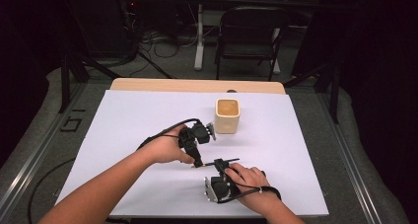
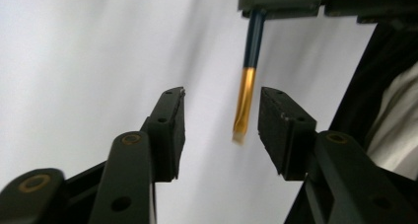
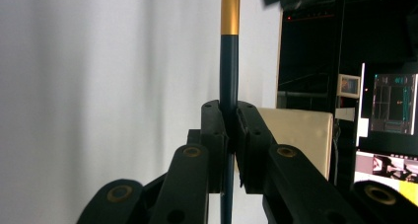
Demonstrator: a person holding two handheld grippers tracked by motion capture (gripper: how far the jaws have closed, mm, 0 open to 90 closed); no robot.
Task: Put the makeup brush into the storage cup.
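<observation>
while the right tool [image 3: 229, 120] clamps the brush [image 2: 245, 93], the left tool [image 2: 222, 118] gapes around its tip.

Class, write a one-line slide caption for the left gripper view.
Open left claw flanking the gold ferrule and pale tip of a dark-handled brush, above the white table.
</observation>
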